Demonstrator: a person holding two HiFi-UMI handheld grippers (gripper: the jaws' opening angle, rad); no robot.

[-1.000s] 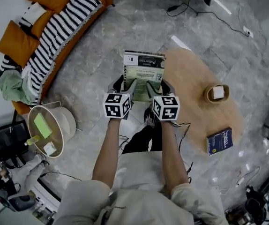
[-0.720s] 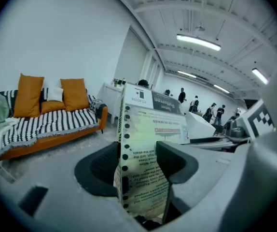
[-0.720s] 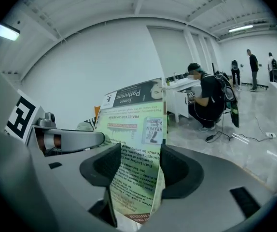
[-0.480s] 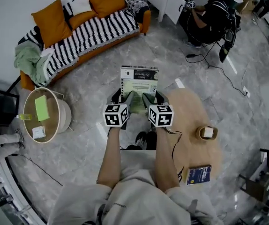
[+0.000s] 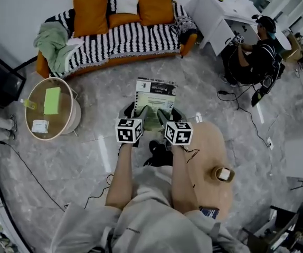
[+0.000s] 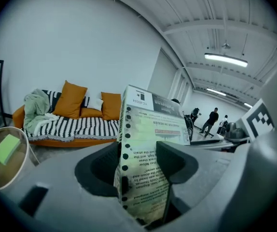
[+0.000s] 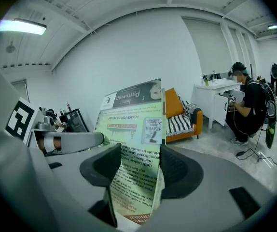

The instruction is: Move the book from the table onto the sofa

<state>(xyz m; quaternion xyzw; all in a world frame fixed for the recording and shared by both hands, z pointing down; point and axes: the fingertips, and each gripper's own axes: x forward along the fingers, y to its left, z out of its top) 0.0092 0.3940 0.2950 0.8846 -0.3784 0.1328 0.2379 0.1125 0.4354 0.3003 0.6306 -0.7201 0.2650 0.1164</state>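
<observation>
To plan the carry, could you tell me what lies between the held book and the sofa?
In the head view, only bare grey floor lies between the book and the sofa.

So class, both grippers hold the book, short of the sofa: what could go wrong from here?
The left gripper and right gripper grip the book only at its near edge, so it could droop or slip out. The green blanket and cushions crowd the sofa; the book might land tilted and slide off.
</observation>
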